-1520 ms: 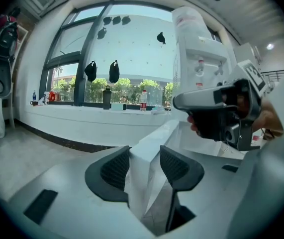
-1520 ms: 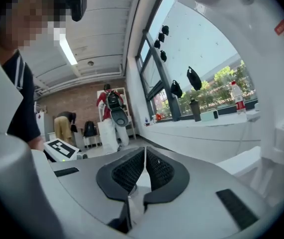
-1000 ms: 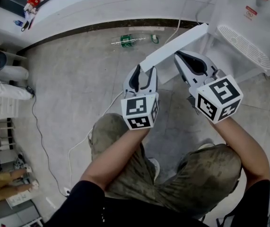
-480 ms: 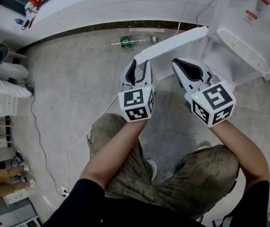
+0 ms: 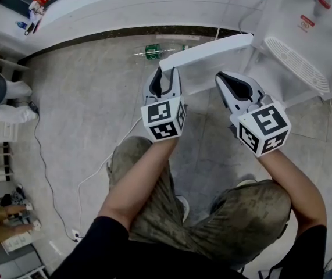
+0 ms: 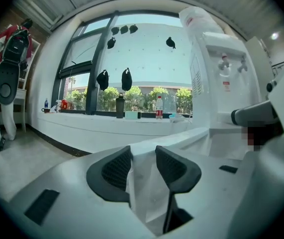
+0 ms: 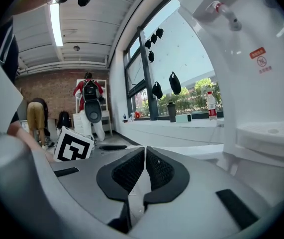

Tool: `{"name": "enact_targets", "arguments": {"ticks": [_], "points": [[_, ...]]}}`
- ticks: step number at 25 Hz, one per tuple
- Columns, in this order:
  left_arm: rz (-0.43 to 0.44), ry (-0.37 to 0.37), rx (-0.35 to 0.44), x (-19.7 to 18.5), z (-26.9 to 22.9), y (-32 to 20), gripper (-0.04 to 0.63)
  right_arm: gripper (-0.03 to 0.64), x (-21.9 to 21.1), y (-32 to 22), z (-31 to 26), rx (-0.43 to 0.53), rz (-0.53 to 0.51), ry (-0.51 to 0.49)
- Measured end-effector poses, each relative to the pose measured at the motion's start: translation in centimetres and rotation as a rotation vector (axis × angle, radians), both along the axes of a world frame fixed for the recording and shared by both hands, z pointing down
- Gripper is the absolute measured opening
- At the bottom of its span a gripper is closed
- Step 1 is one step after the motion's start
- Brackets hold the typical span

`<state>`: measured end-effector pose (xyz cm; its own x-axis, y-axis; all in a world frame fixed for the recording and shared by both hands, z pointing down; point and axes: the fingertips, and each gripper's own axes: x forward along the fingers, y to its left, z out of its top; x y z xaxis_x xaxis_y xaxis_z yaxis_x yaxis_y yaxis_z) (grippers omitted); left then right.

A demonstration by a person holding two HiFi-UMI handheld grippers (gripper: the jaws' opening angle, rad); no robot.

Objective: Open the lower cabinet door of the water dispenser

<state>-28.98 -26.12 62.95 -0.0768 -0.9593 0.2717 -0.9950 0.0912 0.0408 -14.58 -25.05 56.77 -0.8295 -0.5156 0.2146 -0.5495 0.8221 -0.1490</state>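
Opening step seems well along: left claw [image 5: 164, 74], jaws just been closing, pinches the free edge of the lower cabinet door [image 5: 212, 48], swung out from the water dispenser [image 5: 305, 34], right claw [image 5: 222, 77] pressed together and empty, next probably swing it wider along the hinge arc.

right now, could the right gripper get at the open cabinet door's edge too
Probably yes: the right gripper hangs close beside the cabinet door with nothing between them, though its jaws are shut and would need to open first.
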Motion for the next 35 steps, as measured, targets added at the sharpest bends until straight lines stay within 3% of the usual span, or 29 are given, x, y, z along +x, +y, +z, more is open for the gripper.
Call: {"name": "enact_targets", "arguments": {"ticks": [5,21,31,35], "points": [[-0.013,0.052,0.022,-0.7,0.1,-1.2,0.138,0.008,1.1,-0.7,-0.4,-0.023,0.021,-0.043],[-0.025,0.02,0.016,-2.0,0.3,-3.6,0.133,0.008,3.1,-1.4,-0.7,0.004,0.081,-0.013],[-0.011,0.02,-0.011,-2.0,0.3,-3.8,0.133,0.008,4.3,-1.6,0.9,-0.041,0.093,-0.008],[-0.056,0.052,-0.032,-2.8,0.3,-2.8,0.178,0.008,5.1,-2.3,0.5,-0.036,0.119,-0.021]]}}
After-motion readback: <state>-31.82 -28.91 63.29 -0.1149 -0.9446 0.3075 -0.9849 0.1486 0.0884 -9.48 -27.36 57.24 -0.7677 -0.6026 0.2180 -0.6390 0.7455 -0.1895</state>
